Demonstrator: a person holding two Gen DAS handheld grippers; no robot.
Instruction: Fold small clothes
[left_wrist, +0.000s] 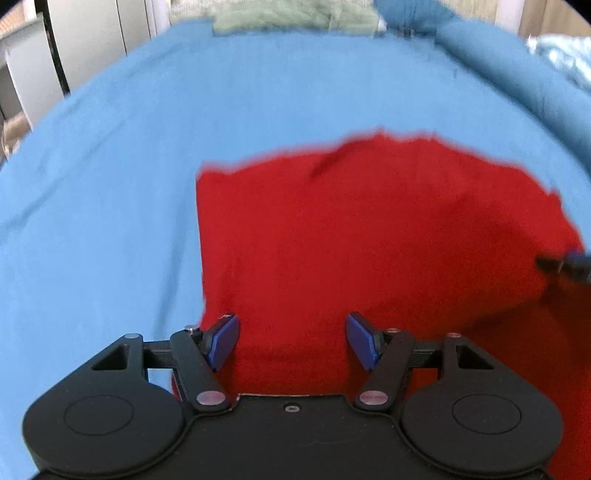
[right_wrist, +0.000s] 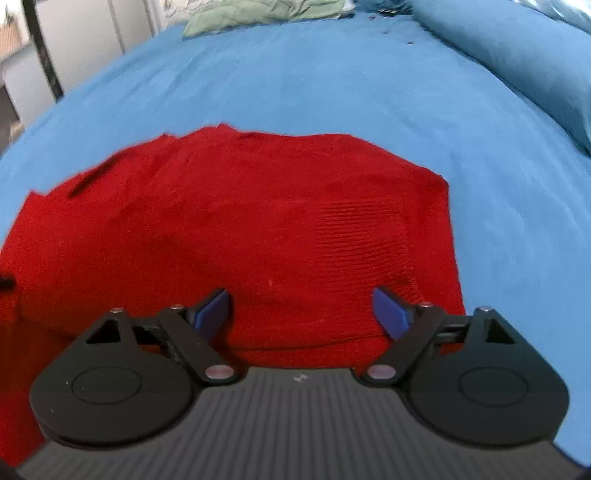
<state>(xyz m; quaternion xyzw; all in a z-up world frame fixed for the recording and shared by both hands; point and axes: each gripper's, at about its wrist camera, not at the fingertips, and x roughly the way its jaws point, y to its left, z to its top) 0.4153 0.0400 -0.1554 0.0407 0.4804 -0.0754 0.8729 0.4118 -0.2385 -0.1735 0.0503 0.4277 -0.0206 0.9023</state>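
Observation:
A red knitted garment (left_wrist: 369, 229) lies folded and flat on the blue bed sheet (left_wrist: 110, 184). My left gripper (left_wrist: 291, 339) hovers over its near left part, open, with nothing between the blue pads (left_wrist: 223, 341). In the right wrist view the same red garment (right_wrist: 240, 221) fills the middle, a ribbed patch showing at its right side. My right gripper (right_wrist: 301, 312) stands wide open above its near edge, the pads (right_wrist: 388, 314) clear of the cloth. A dark tip of the other gripper (left_wrist: 561, 264) shows at the right edge of the left wrist view.
A green garment (right_wrist: 258, 13) lies at the far end of the bed sheet (right_wrist: 332, 81). A blue pillow (right_wrist: 517, 55) runs along the right side. A black pole (right_wrist: 40, 48) and white furniture stand beyond the bed's left edge.

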